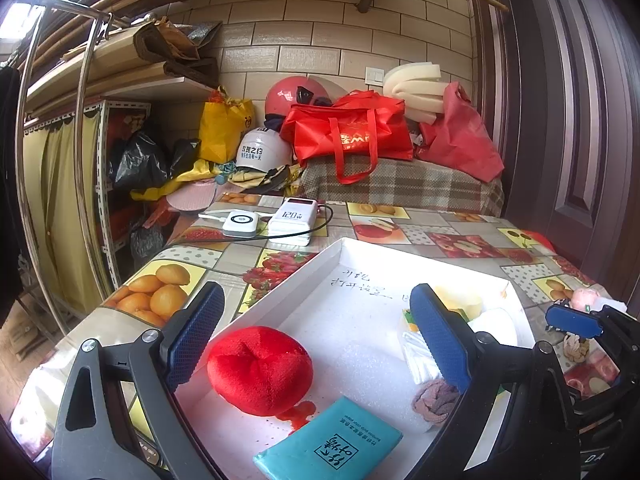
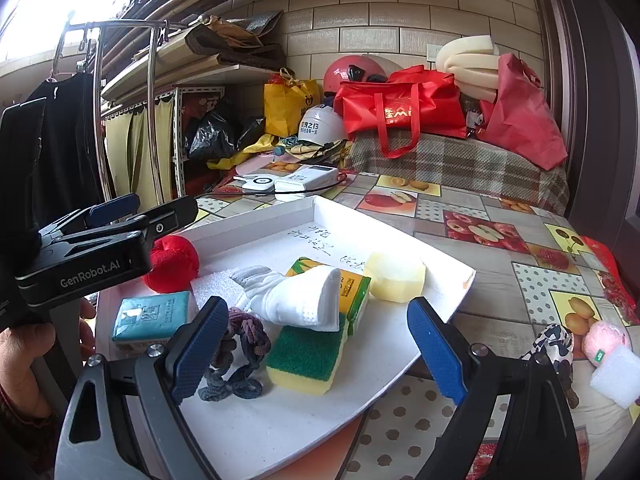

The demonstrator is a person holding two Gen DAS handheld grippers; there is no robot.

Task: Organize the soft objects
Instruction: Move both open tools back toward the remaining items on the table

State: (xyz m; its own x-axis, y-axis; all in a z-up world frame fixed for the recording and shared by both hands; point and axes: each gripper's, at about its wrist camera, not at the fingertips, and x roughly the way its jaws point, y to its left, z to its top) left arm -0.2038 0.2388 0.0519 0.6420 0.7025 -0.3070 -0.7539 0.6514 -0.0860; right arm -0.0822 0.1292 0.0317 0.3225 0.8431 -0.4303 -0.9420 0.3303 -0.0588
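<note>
left gripper [image 1: 316, 334] wide, above red plush [image 1: 260, 370] in white tray [image 1: 304, 268] | right gripper [image 2: 318, 346] wide, over sponge [image 2: 306, 354], holding nothing

In the tray [image 2: 448, 292], the plush ball [image 2: 172, 264] lies far left beyond the right gripper's [image 2: 316, 348] left finger, with the tissue pack [image 2: 152, 314] nearer. Between the fingers sit the sock [image 2: 300, 298] atop the scouring sponge [image 2: 306, 354]; the foam block [image 2: 396, 276] lies ahead. Hair ties [image 2: 240, 356] touch the left finger.
</note>
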